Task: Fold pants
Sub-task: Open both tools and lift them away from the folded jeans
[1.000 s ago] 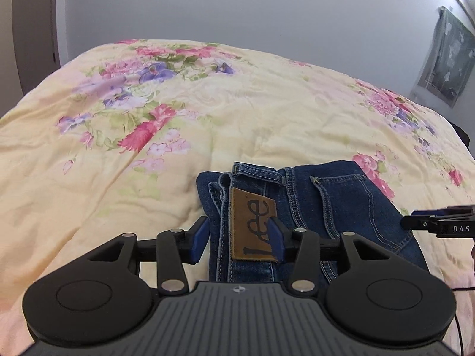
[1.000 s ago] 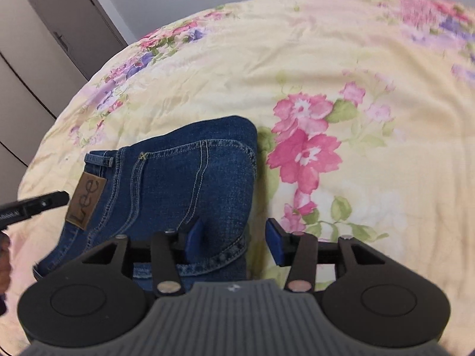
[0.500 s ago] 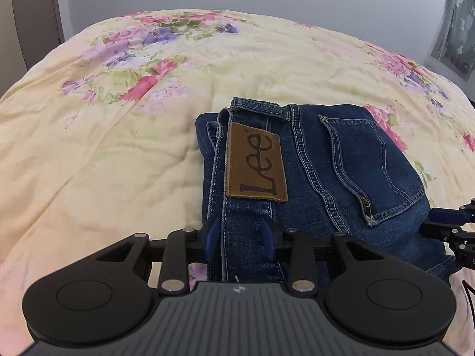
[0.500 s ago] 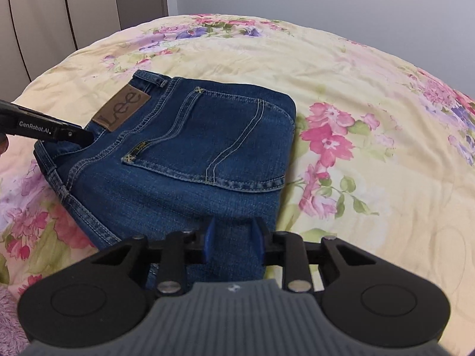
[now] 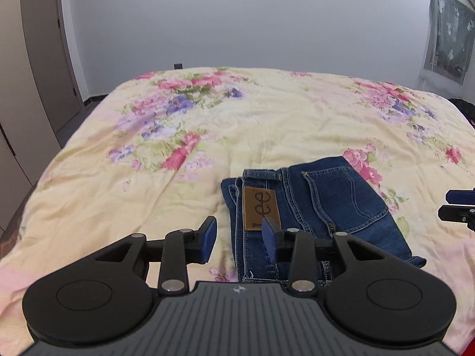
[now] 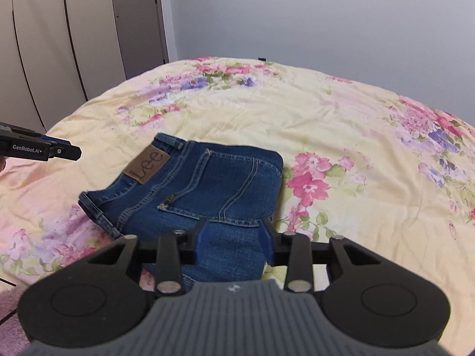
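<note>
While folded denim pants (image 6: pixel 204 187) lie rectangular, quilted floral bedspread (image 5: pixel 267 124) wrinkles.

Floral bedspread (image 5: pixel 267 124), pale grey wall (image 5: pixel 237 17), beige wardrobe doors (image 6: pixel 74 35), hanging cloth (image 5: pixel 448 50)

Left gripper (image 5: pixel 239 240) with jaws spread wide, holding nothing, right gripper (image 6: pixel 234 241) also spread, empty

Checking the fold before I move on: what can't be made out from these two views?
- Near edge of the jeans: hidden behind the left tongs in the left wrist view and the right tongs in the right.
- Layers underneath the jeans: covered by the top panel, both views.
- Right tongs in the left view: cut off by the right edge.
- Bedspread near edge: cut off by the frame.
</note>
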A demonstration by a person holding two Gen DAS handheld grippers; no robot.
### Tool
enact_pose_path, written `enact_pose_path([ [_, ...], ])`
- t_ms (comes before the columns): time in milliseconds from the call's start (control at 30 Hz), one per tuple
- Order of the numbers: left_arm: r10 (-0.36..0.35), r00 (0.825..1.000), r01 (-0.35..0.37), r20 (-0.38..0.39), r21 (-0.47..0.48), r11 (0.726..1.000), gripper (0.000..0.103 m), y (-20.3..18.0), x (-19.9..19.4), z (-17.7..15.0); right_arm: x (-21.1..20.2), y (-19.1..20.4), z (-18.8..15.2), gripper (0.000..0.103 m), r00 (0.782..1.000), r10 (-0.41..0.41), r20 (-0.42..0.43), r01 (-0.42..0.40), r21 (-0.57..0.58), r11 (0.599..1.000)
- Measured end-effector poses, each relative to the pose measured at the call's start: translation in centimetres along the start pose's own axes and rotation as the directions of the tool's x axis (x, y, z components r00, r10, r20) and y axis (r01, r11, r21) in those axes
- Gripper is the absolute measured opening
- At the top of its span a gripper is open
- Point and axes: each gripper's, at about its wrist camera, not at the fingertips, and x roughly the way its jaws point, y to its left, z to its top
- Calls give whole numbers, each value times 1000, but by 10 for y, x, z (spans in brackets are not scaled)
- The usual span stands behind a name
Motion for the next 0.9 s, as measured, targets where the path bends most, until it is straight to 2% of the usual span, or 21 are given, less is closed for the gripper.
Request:
enact_pose_path([
  [133,40,997,-43,59,48,998,51,2,-52,12,-42,11,4,48,997,21,73,-22,8,1000],
  [267,89,989,-100,117,94,991,69,4,-99,14,-79,25,-3,62,991,40,126,-43,21,999],
  [300,101,986,-114,130,100,988,76,3,-108,11,-87,29,-6,70,989,44,138,-48,29,998],
  [367,119,981,-138,151,116,984,85,-2,-122,2,-103,35,-14,78,984,47,174,-56,43,998],
  [400,132,978,-152,159,119,981,89,-6,-126,-5,-110,38,-18,79,981,49,187,-59,46,997],
  [500,159,969,-180,187,102,978,90,-23,-132,-29,-124,47,-32,81,978,21,208,-38,79,996],
  [667,161,968,-173,194,47,984,90,-51,-122,-64,-133,57,-59,81,976,-24,216,-2,120,993],
  [800,140,976,-141,167,-8,990,90,-66,-110,-80,-133,63,-75,82,971,-88,223,61,124,990],
  [900,109,984,-103,141,-49,993,90,-76,-99,-89,-125,62,-83,82,975,-89,204,59,147,987],
])
